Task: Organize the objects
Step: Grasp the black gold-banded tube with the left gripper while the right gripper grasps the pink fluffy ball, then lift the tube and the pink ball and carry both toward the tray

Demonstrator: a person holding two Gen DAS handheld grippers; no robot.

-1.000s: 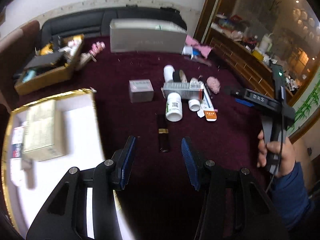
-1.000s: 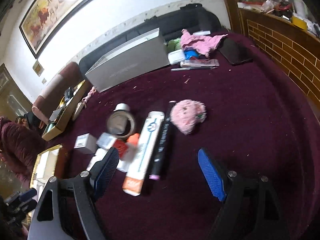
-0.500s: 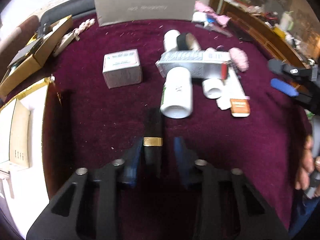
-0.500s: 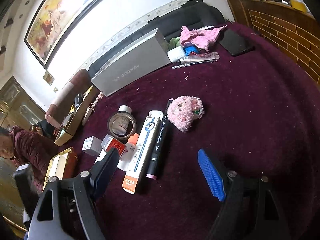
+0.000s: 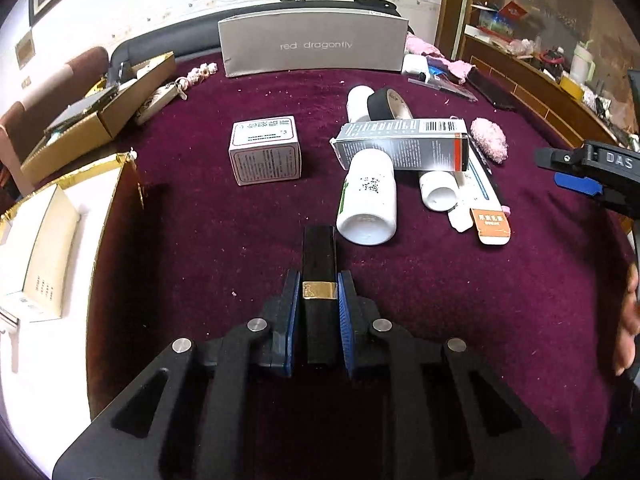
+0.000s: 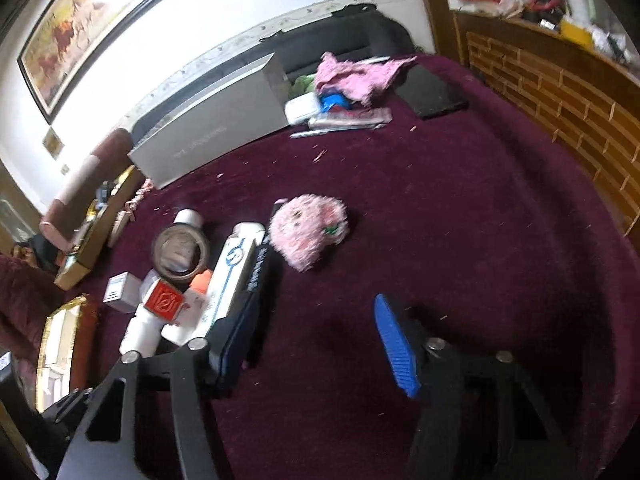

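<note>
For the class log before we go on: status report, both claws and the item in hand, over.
Left claw shut on slim black tube with gold band, lying on maroon cloth. Right claw open, empty, just been closing. White bottle close ahead.

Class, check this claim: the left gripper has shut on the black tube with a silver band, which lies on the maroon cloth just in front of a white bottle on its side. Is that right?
Not quite. The band is gold, not silver, as the left wrist view shows. The rest holds: the left gripper is shut on the black tube, which lies on the maroon cloth just in front of the white bottle on its side.
</note>
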